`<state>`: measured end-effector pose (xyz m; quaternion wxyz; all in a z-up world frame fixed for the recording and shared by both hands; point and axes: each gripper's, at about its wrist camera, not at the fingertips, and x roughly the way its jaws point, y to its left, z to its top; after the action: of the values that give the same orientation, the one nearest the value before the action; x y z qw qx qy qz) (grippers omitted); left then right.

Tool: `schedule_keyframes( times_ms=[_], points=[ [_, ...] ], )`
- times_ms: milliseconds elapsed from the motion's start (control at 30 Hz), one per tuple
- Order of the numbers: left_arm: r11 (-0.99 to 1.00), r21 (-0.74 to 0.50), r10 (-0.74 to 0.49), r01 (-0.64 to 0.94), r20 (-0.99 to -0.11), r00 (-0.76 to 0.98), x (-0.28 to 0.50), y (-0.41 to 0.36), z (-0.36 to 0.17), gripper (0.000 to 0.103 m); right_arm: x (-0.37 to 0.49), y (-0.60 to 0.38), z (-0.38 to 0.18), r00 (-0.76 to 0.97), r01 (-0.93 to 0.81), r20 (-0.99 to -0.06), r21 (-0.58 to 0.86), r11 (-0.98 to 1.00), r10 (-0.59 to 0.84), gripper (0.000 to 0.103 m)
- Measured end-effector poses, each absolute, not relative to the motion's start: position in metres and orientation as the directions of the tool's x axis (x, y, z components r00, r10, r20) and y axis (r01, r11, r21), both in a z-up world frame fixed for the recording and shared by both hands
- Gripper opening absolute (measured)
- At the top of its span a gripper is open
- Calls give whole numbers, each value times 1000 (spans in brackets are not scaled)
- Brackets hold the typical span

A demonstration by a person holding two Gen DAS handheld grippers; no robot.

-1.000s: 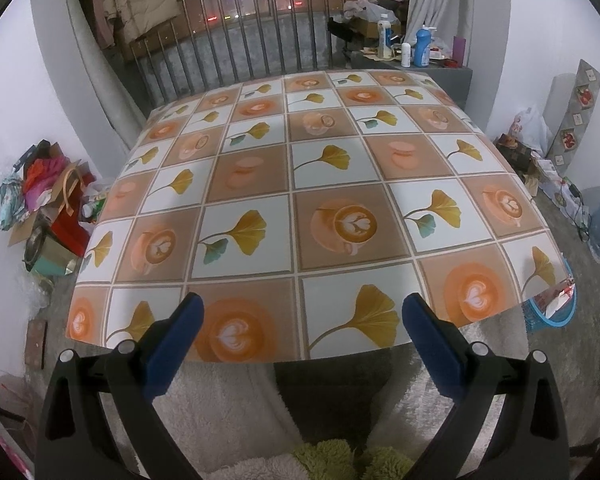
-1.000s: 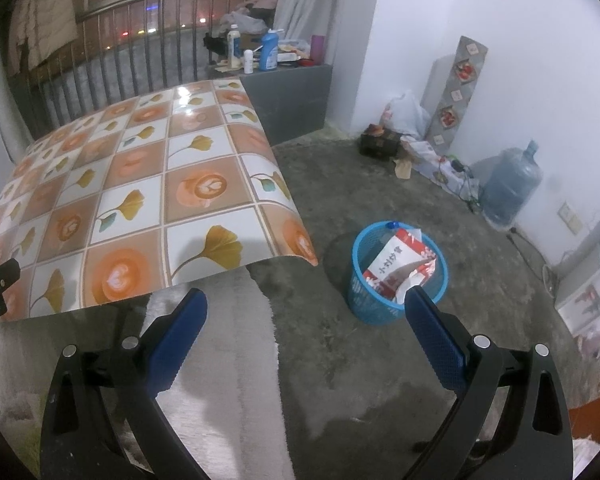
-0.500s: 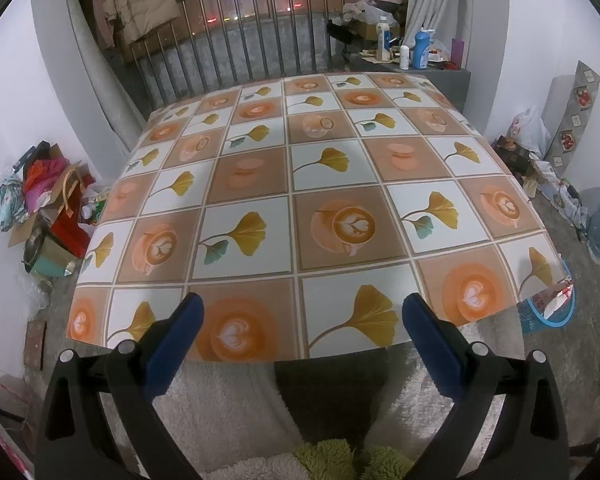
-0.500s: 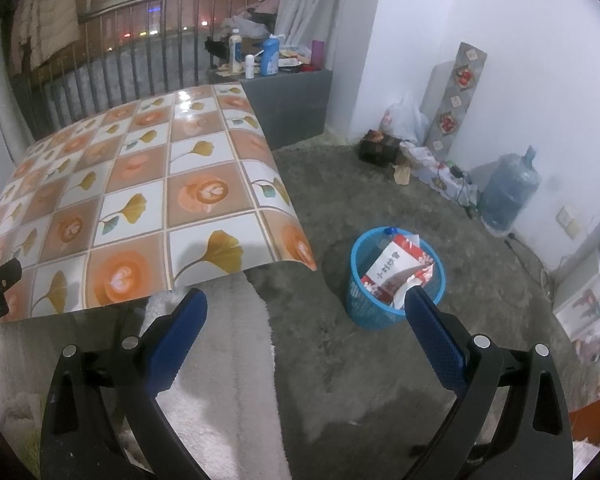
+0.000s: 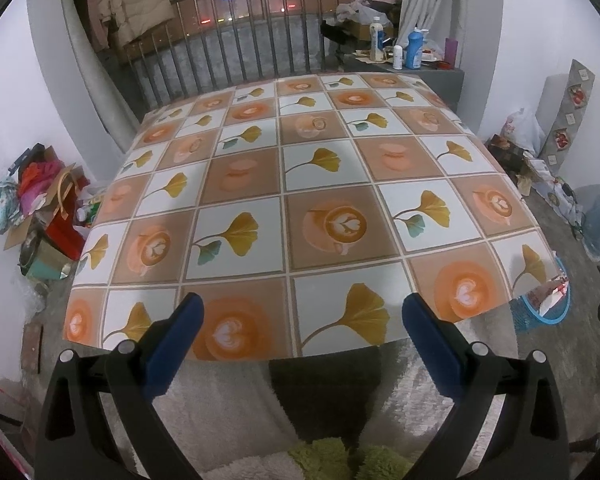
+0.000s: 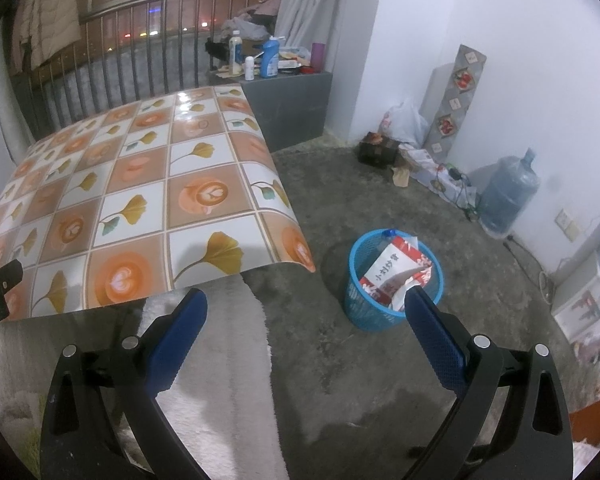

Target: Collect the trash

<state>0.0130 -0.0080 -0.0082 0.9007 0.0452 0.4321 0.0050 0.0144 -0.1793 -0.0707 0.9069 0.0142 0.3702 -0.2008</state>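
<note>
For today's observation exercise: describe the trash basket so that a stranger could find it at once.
Start at the patterned table and look past its right corner to the concrete floor. There stands a small blue mesh basket, alone, holding a red-and-white wrapper; the nearby water jug is taller, clear and against the wall.

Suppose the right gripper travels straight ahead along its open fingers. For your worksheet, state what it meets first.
Probably the bare concrete floor, right of the table and left of the blue basket. The right gripper is open and empty; depth is uncertain.

Left claw [image 5: 302, 318] spread wide and empty, right claw [image 6: 306, 314] likewise — both level, pointing forward
</note>
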Motion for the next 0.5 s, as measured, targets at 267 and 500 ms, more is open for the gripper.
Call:
schedule_keyframes(
  times_ms=[267, 500],
  points=[
    [996, 68, 13, 62, -772, 635, 10, -16, -5, 97, 14, -179, -70, 645, 376, -677, -123, 918, -355, 95],
    [996, 45, -19, 83, -766, 643, 10, -23, -1, 97, 11, -181, -69, 645, 381, -675, -122, 916, -358, 95]
  ],
)
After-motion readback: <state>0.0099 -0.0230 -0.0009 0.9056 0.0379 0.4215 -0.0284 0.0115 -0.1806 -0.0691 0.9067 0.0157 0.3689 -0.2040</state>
